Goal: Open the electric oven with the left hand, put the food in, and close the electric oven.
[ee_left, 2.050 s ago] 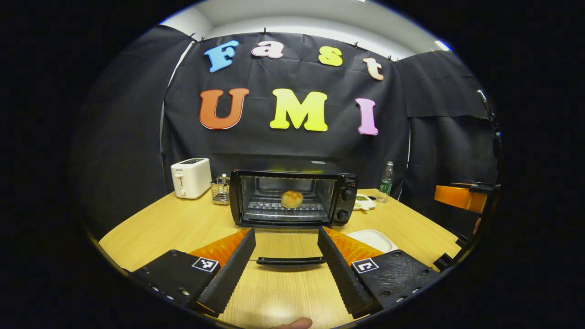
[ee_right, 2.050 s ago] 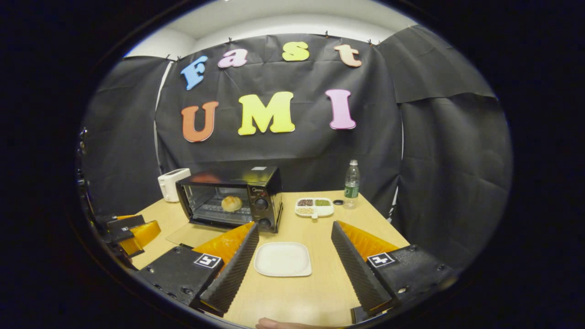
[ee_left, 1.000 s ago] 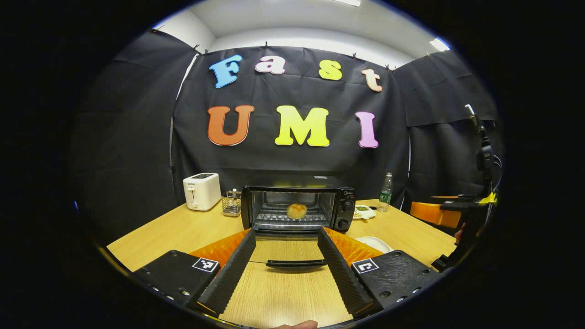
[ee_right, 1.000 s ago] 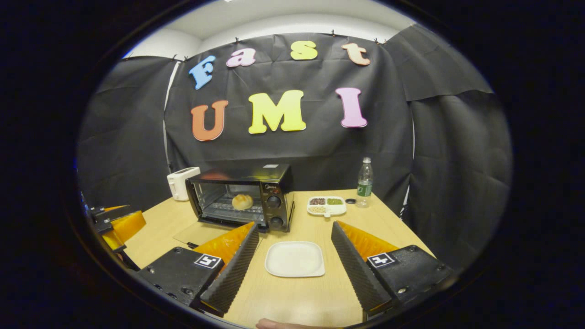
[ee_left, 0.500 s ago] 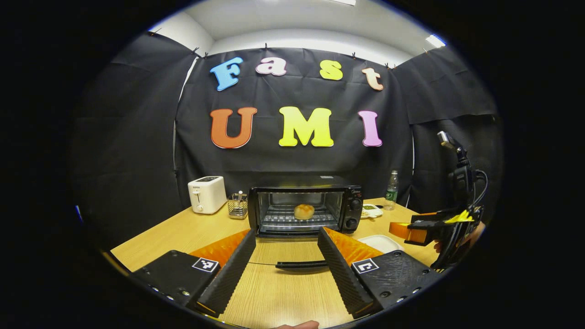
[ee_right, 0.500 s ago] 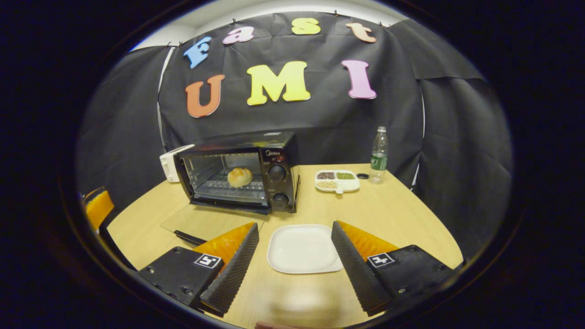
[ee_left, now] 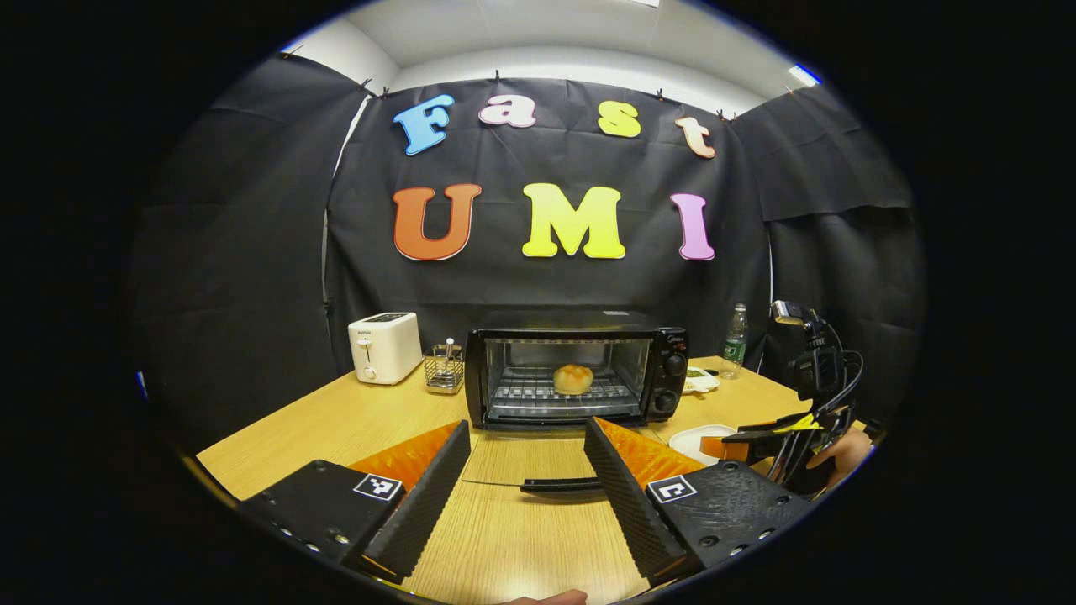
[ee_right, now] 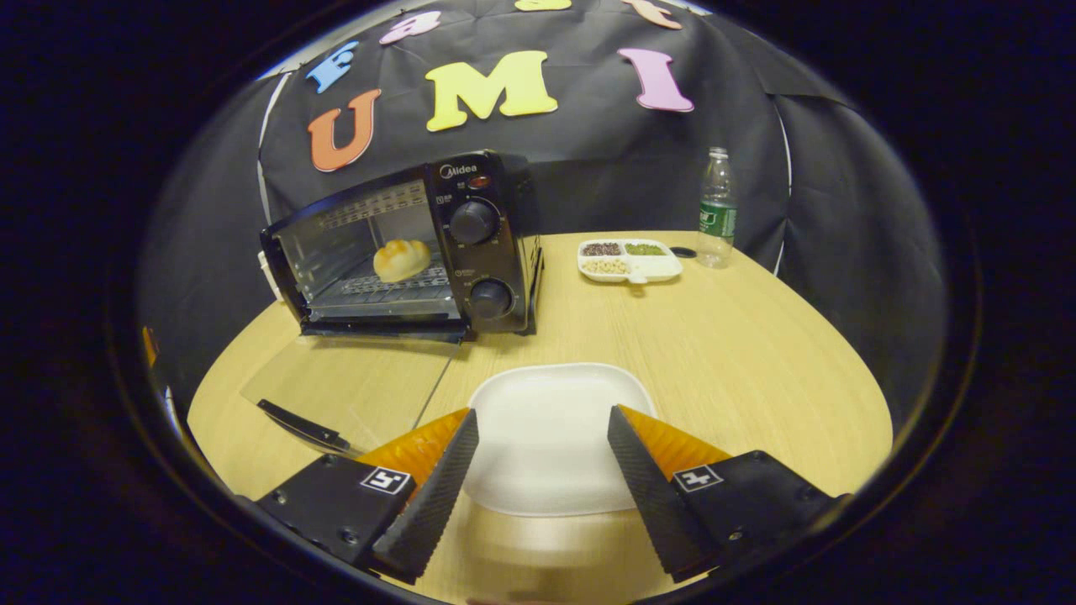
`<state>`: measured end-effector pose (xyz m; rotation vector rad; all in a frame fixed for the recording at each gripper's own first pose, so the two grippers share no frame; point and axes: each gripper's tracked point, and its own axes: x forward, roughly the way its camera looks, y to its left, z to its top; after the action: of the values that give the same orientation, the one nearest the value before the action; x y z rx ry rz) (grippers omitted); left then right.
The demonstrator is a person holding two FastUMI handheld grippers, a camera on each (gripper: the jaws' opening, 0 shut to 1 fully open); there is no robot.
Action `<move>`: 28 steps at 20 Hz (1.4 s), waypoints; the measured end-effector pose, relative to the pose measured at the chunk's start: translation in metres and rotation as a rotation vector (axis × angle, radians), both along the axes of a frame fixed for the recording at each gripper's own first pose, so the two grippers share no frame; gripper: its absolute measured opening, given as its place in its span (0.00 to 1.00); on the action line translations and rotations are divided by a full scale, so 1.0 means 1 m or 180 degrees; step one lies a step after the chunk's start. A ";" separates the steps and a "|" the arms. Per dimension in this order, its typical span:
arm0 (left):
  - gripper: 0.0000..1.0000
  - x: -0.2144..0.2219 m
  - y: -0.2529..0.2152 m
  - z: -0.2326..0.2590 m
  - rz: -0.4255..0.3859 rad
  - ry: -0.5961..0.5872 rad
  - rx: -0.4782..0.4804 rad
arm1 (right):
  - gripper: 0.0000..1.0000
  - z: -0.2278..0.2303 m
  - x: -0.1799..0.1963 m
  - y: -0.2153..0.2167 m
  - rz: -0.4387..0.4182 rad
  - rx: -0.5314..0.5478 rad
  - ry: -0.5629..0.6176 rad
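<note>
Left gripper (ee_left: 525, 470) held low over the desk (ee_left: 336, 420), pointed level at the electric oven (ee_left: 576, 376), jaws spread wide with nothing between the fingers (ee_left: 429, 496) but bare wood and the door handle (ee_left: 561, 485)

Right gripper (ee_right: 538, 466) tilted downward toward the desk, jaws likewise parted and gripping nothing, poised over the near half of the white plate (ee_right: 555, 420); seen also at the right edge of the left gripper view with the holding hand (ee_left: 841, 458) behind it

Electric oven black, boxy, two knobs (ee_right: 473, 222) stacked on the right-hand panel, standing toward the back of the desk; glass door (ee_right: 353, 386) swung fully down and lying flat, its dark handle at the near edge

Food a round golden bun (ee_left: 572, 379), resting on the wire rack (ee_left: 559, 395) inside the open cavity, a little right of centre in the left gripper view

Bun well apart from both pairs of jaws: straight ahead of the left ones, past the lowered door; up and to the left of the right ones, beyond the plate

Door handle lying between the left fingers in view, whether touched or not cannot be told

White toaster (ee_left: 385, 347) and small wire holder (ee_left: 444, 370) left of the oven; divided snack dish (ee_right: 629, 260) and water bottle (ee_right: 716, 210) to its right
</note>
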<state>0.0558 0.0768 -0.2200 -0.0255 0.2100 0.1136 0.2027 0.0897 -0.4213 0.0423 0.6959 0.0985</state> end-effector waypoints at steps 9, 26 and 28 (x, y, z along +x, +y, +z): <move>0.90 0.007 -0.010 -0.027 -0.0055 0.0157 -0.0031 | 0.87 -0.019 0.004 -0.003 -0.0025 0.0031 0.0136; 0.90 0.000 -0.006 -0.026 -0.0072 0.0175 -0.0071 | 0.86 0.020 -0.002 0.016 0.0089 -0.0028 -0.0092; 0.90 -0.001 -0.005 -0.025 -0.0068 0.0165 -0.0080 | 0.87 0.027 0.001 0.026 0.0145 -0.0029 -0.0151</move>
<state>0.0551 0.0721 -0.2445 -0.0453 0.2635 0.0904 0.2037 0.1157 -0.3941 0.0154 0.6500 0.1396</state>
